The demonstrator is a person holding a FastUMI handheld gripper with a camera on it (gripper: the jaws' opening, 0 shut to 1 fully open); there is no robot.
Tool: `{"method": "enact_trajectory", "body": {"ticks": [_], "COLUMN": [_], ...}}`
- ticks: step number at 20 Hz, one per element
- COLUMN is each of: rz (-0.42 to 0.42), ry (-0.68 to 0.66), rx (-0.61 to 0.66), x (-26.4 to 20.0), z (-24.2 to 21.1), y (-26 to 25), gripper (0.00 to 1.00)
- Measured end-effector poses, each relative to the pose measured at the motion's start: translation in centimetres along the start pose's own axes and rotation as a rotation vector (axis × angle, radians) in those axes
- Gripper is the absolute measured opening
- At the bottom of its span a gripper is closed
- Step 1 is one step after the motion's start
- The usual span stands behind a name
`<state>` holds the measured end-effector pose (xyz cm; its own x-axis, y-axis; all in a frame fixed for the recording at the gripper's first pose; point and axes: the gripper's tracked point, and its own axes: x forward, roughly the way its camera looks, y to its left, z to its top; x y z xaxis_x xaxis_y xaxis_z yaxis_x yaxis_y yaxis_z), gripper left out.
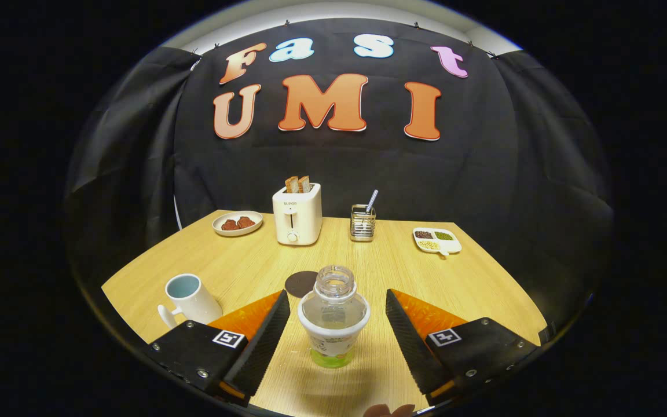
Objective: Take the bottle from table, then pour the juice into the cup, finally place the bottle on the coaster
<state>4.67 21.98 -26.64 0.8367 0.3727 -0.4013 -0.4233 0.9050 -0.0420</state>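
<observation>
A clear uncapped bottle (333,315) with a white and green label stands upright on the wooden table (472,284), between my two fingers. My gripper (337,301) is open, and a gap shows on each side of the bottle, so neither finger touches it. A white cup (190,296) with a pale blue inside stands just past the left finger (264,333). A dark round coaster (301,283) lies flat just beyond the bottle, slightly to its left.
At the back of the table stand a white toaster (297,214) with toast in it, a plate of reddish food (237,223), a wire holder with a utensil (362,223) and a divided dish of beans (437,240). A fingertip (388,410) shows at the near edge.
</observation>
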Motion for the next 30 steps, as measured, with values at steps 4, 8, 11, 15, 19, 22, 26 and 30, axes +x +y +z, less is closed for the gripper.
{"method": "enact_trajectory", "body": {"ticks": [4,8,11,15,19,22,26,30], "rz": [0.01,0.003,-0.042,-0.077,-0.13,-0.171,-0.187,-0.258], "ry": [0.062,0.09,0.123,0.111,0.079,0.071,0.075,0.042], "rx": [0.029,0.061,0.068,0.014,-0.092,-0.188,-0.286,-0.475], "x": [1.3,2.0,1.8,0.5,-0.6,-0.8,-0.6,-0.2], "z": [-2.5,-3.2,-3.4,-1.4,1.0,2.3,3.5,5.5], "y": [0.2,0.0,-0.5,0.1,1.1,2.3,4.7,5.9], "gripper": [0.99,0.91,0.66,0.62,0.61,0.6,0.61,0.61]}}
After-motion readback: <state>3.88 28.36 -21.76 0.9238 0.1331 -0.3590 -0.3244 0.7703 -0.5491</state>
